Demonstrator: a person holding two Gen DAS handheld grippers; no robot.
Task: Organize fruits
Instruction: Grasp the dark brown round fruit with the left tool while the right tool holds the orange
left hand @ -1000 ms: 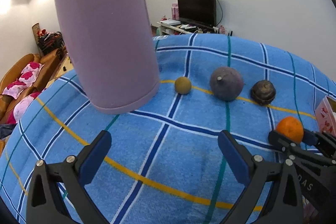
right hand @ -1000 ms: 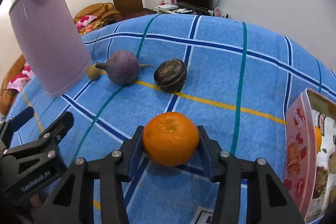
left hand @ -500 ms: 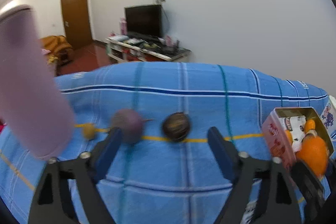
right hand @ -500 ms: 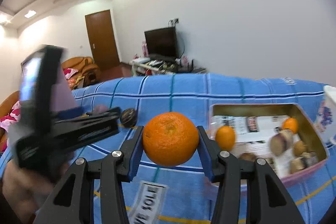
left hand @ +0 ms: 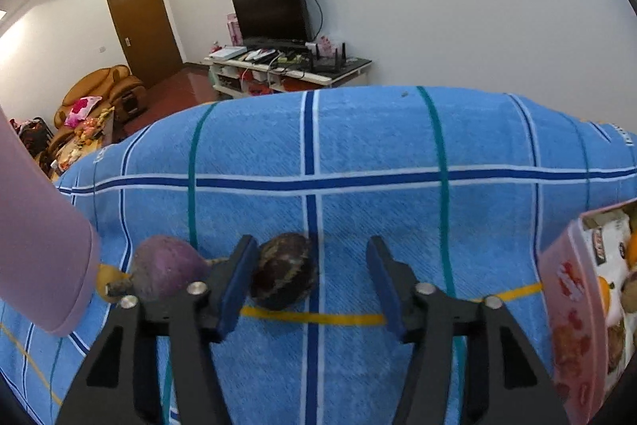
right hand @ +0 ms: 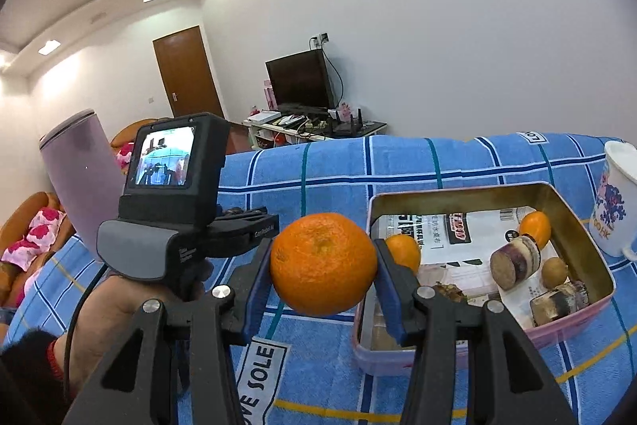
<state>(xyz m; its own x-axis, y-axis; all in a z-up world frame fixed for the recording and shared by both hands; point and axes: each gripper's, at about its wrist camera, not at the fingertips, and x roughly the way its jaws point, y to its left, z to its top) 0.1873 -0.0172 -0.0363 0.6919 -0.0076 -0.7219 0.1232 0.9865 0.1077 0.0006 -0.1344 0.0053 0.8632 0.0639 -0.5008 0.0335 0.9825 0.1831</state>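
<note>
Blue checked towelling cloth (left hand: pixel 378 138) covers the whole counter, so that's the biggest thing here. On it at the right sits one pink rectangular tin box (right hand: pixel 573 317) with a brassy inside, and at the left stands one tall mauve cylinder (right hand: pixel 85 182).

Key bit: the right gripper (right hand: pixel 323 265) has its jaws clamped on one round orange mandarin (right hand: pixel 323 259), held in the air just left of the tin's near-left corner. So the tin lies to the right and a little ahead of the jaws, and I'd guess the drop needs a short shift that way. A round fruit has no real long axis to worry about.

The left gripper (left hand: pixel 308 275) has its jaws apart and empty, low over the cloth, with one dark mottled round fruit (left hand: pixel 283 275) between them, close to the left finger.

Counts: two small orange fruits (right hand: pixel 404 251) in the tin, plus roughly four brownish or purple pieces. On the cloth: one purple bulb-shaped fruit (left hand: pixel 167 271), one little yellowish one (left hand: pixel 107 275).
</note>
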